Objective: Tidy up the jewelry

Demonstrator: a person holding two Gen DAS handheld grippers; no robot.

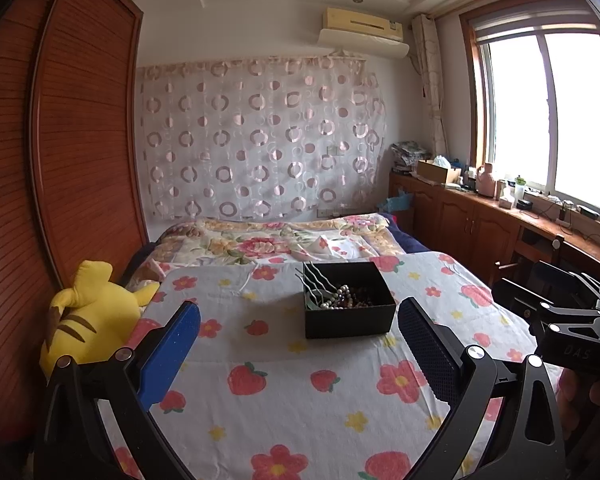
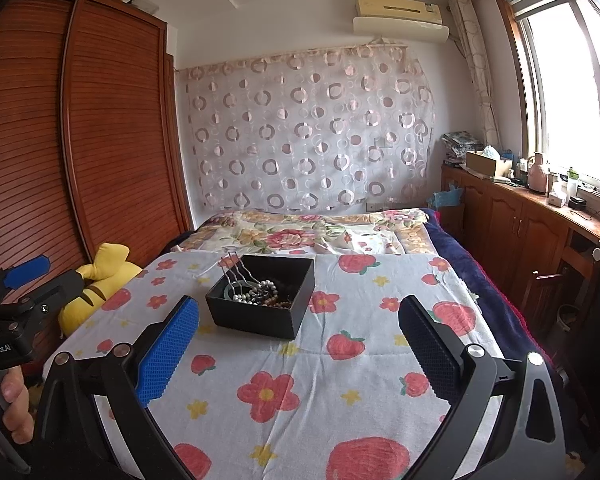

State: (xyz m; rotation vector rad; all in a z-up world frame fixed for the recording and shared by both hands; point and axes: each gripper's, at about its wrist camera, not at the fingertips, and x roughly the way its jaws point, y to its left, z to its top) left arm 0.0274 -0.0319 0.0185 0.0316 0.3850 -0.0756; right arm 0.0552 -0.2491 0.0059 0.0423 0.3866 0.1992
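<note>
I see beads (image 1: 350,298) and hairpins (image 1: 314,280) heaped in the black box (image 1: 348,322); none lies loose on the bed (image 1: 300,400). Left hand-held gripper (image 1: 299,354) and right hand-held gripper (image 2: 299,350) spread, empty.

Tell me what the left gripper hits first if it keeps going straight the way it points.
Most likely the black box of jewelry. It sits on the sheet almost dead ahead of the open left gripper, between its fingers' line. Depth is unclear, and a slight downward tilt could bring the fingers onto the sheet first.
</note>
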